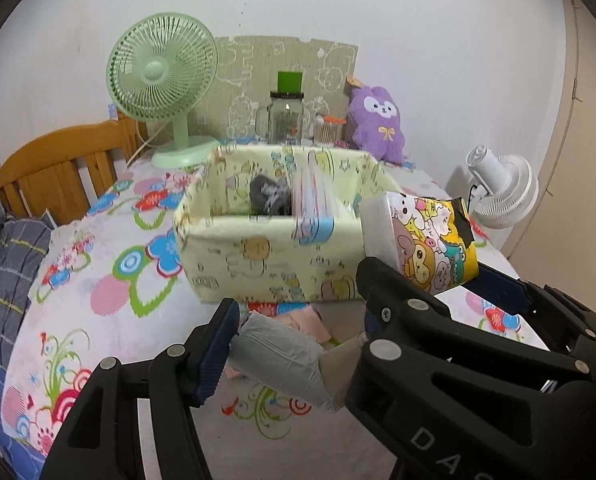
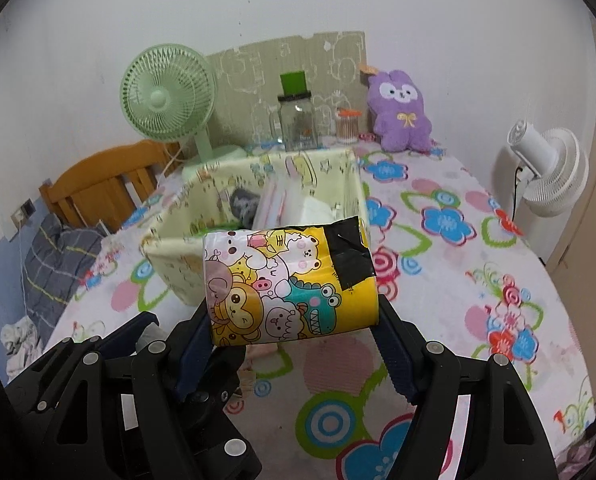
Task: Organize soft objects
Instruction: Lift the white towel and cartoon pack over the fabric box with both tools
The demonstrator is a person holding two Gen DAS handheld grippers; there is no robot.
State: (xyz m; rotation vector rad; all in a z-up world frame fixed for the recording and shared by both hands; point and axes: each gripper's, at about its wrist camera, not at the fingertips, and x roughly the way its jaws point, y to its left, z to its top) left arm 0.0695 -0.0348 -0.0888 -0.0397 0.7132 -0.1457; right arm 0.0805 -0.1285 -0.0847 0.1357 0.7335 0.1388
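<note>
My right gripper (image 2: pixel 293 320) is shut on a yellow cartoon-print tissue pack (image 2: pixel 289 284) and holds it above the table, just in front of the pale yellow fabric bin (image 2: pixel 173 256). The pack (image 1: pixel 426 240) also shows at the right of the left wrist view, at the bin's (image 1: pixel 257 264) near right corner. My left gripper (image 1: pixel 298 344) is shut on a grey-white wrapped soft pack (image 1: pixel 281 360) near the table. The bin holds a dark grey item (image 1: pixel 267 196), a flat striped pack (image 1: pixel 312 196) and something white (image 2: pixel 314 208).
A floral cloth (image 2: pixel 450 320) covers the table. Pink cloth (image 1: pixel 298 320) lies under the left gripper. At the back stand a green fan (image 1: pixel 163 80), a glass jar (image 1: pixel 285 118), a swab jar (image 1: pixel 330 128) and a purple plush (image 1: pixel 376 120). A white fan (image 2: pixel 546 172) stands right, a wooden chair (image 1: pixel 57 168) left.
</note>
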